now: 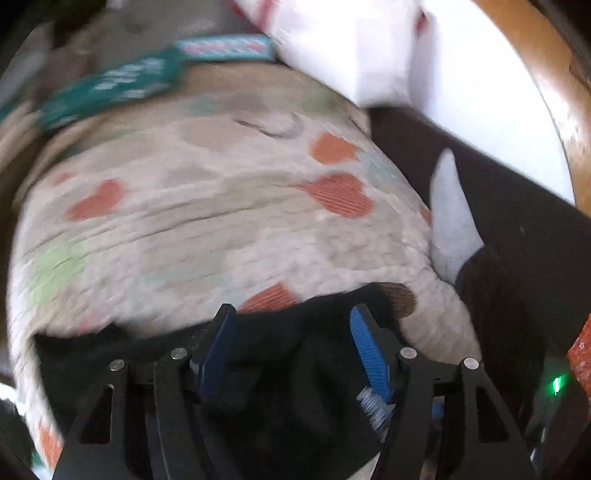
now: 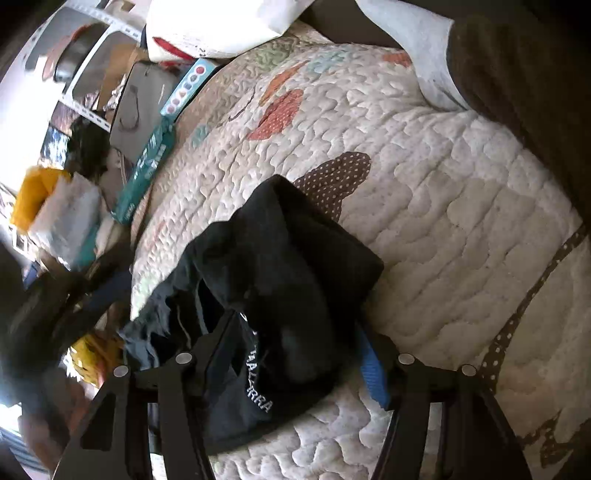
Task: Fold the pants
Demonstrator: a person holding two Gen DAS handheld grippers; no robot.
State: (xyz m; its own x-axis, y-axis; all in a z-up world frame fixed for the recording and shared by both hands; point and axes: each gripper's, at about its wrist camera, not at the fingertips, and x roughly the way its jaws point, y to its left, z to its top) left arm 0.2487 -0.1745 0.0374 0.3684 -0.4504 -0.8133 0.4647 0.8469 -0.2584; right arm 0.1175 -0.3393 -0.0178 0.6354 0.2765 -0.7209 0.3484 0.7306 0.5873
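Black pants lie bunched on a quilted white bedspread with coloured patches. In the right wrist view they have white lettering near the waistband and fill the space between my right gripper's fingers. The jaws stand apart, with the cloth draped over and between them. In the left wrist view, which is blurred, the black cloth lies between the blue pads of my left gripper, whose jaws also stand wide apart. The quilt fills that view beyond it.
A teal box and a second box with coloured dots lie along the bed's left edge. White pillows sit at the head. Dark brown fabric and a grey sock lie at the right. Cluttered shelves stand beyond the bed.
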